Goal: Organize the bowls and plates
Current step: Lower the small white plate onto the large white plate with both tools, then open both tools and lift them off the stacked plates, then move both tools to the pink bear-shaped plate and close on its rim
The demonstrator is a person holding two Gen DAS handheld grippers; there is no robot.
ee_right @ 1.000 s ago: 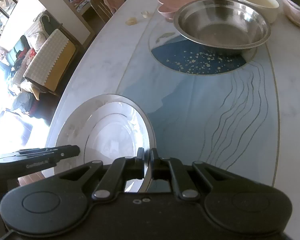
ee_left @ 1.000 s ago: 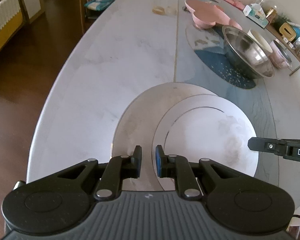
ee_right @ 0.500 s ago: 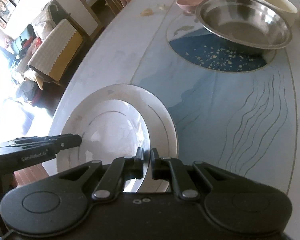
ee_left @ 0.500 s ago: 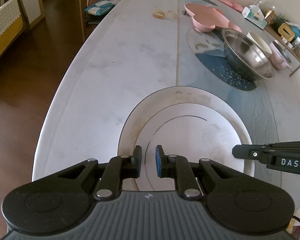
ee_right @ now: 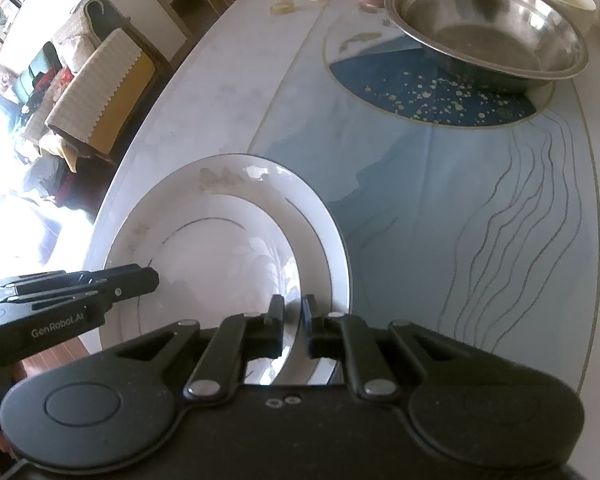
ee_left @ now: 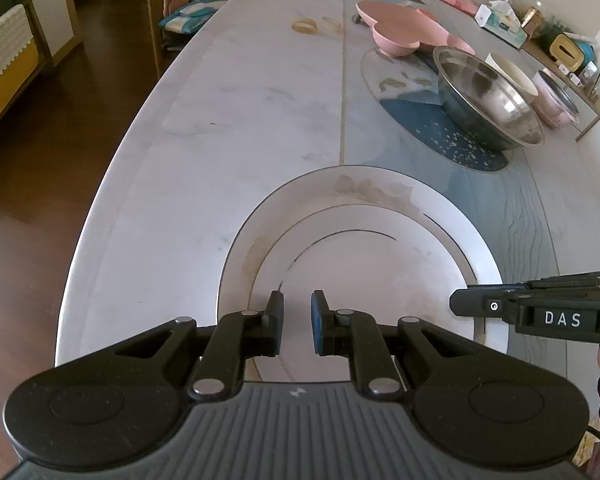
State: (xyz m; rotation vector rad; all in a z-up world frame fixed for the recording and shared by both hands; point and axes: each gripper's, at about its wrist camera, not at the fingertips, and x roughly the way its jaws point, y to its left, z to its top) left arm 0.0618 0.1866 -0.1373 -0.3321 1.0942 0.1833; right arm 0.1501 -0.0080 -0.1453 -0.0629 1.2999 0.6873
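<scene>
marble runs the whole length of the bench (ee_left: 236, 128), pale on one side and painted blue down the other, with dark wood floor falling away past its edge.

from the left wrist view, a small plate (ee_left: 380, 276) sits nested inside a large plate (ee_left: 452, 216) at the near end of the bench. the left tongs (ee_left: 296, 322) hang just above the near rim of the stack, jaws narrowly parted with nothing between them. the right tongs (ee_left: 460, 305) reach in from the side over the plates' far rim. further up the bench stand a steel bowl (ee_left: 488, 100), a pink dish (ee_left: 400, 34) behind it, a cream bowl (ee_left: 512, 74) and a pink pot (ee_left: 556, 100), all well apart from the plates.

from the right wrist view, the right tongs (ee_right: 292, 326) are over the plates' near edge, and their jaws are opening; the rim of the small plate (ee_right: 228, 264) shows through the gap but the pads do not seem to press on it. the large plate (ee_right: 320, 216) lies flat under it on the bench. the left tongs (ee_right: 150, 282) show at the side, near the opposite rim. the steel bowl (ee_right: 488, 28) rests on the blue patch beyond.

i'd judge the plate stacking as just being finished: small on large, the grip being let go. the next move calls for lifting the right tongs clear without nudging the rim, then going up the bench for the bowls, likely to nest those by size too.
</scene>
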